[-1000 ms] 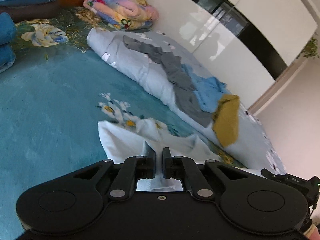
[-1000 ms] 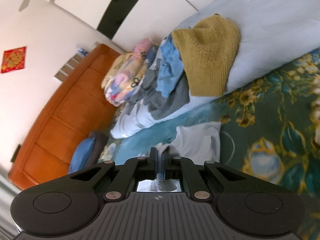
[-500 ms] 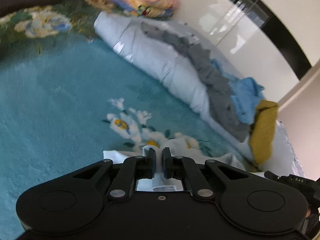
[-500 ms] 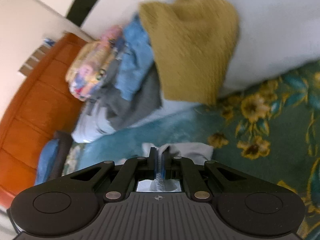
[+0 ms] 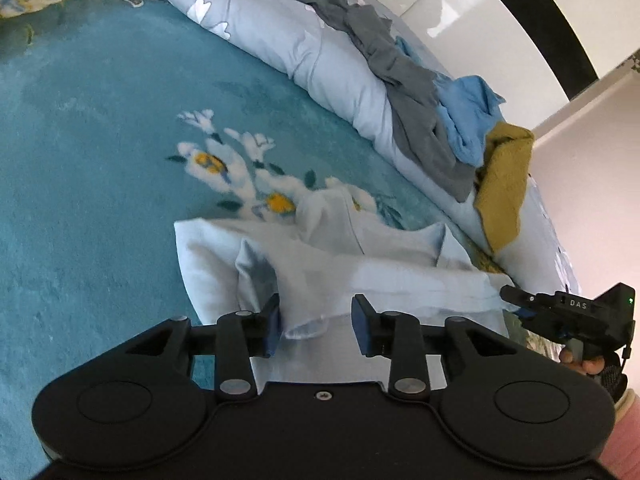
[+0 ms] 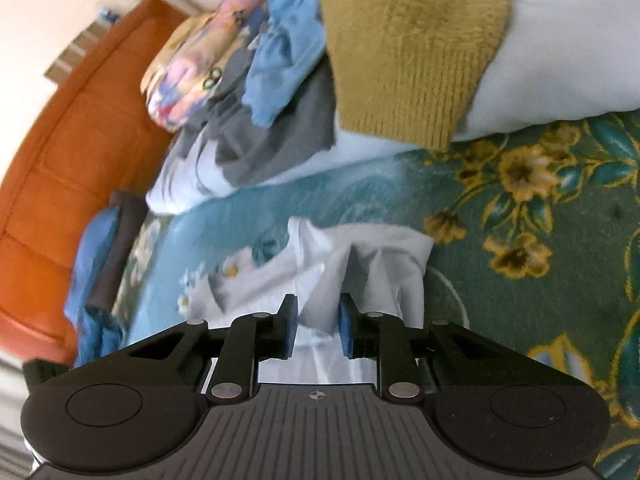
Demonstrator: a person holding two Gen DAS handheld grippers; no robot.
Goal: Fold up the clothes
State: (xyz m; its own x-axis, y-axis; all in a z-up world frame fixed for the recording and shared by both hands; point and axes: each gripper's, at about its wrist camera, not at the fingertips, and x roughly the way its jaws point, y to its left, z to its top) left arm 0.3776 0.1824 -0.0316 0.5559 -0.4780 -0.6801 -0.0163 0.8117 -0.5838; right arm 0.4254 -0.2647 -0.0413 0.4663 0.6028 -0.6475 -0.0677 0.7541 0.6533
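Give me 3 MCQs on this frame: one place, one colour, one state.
1. Where does the white garment lie?
A. on the teal blanket
B. on the orange headboard
C. on the mustard sweater

2. What colour is the garment between the grey one and the mustard sweater in the pile?
A. red
B. light blue
C. black

3. How do the left gripper jaws stand?
A. clamped tight on the mustard sweater
B. apart, with white cloth between them
C. apart over bare blanket, no cloth near

Answers:
1 A, the white cloth is spread on the teal flowered blanket.
2 B, a light blue piece sits between grey and mustard.
3 B, the pads are apart, opening, with a white fold in the gap.
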